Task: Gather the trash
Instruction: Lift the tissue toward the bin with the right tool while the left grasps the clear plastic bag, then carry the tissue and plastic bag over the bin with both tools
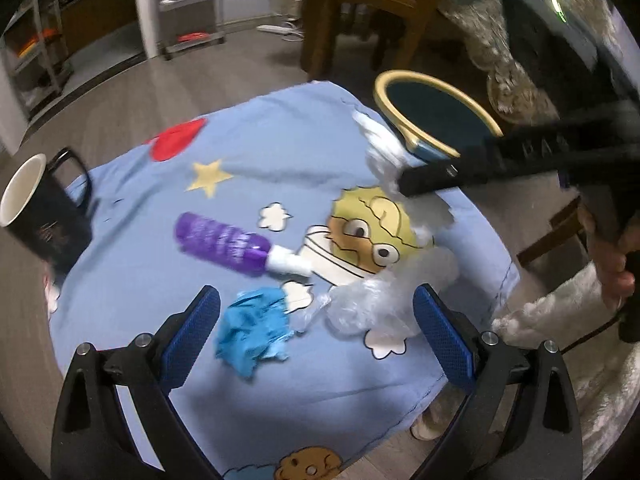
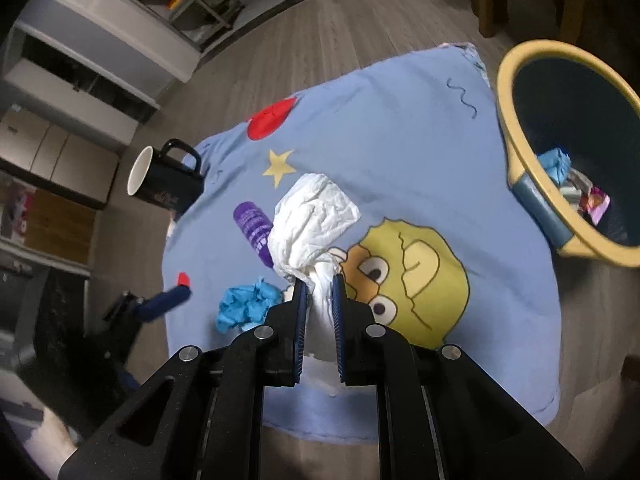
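Observation:
My right gripper (image 2: 320,284) is shut on a crumpled white tissue (image 2: 316,216) and holds it lifted above the blue cartoon cloth (image 2: 400,120). The left wrist view shows the same tissue (image 1: 382,148) hanging from the right gripper's black tip (image 1: 404,184), close to the yellow-rimmed bin (image 1: 400,76). My left gripper (image 1: 316,304) is open above the cloth. A crumpled blue glove (image 1: 256,328) and a clear plastic wrap (image 1: 360,308) lie between its blue pads, untouched. A purple tube (image 1: 228,244) lies just beyond them.
A black mug (image 1: 36,208) with a white inside stands at the cloth's left edge. The bin (image 2: 505,92) sits off the right edge with a blue glove and wrappers inside. Wooden chair legs and shelves stand behind. A person's hand grips the right tool.

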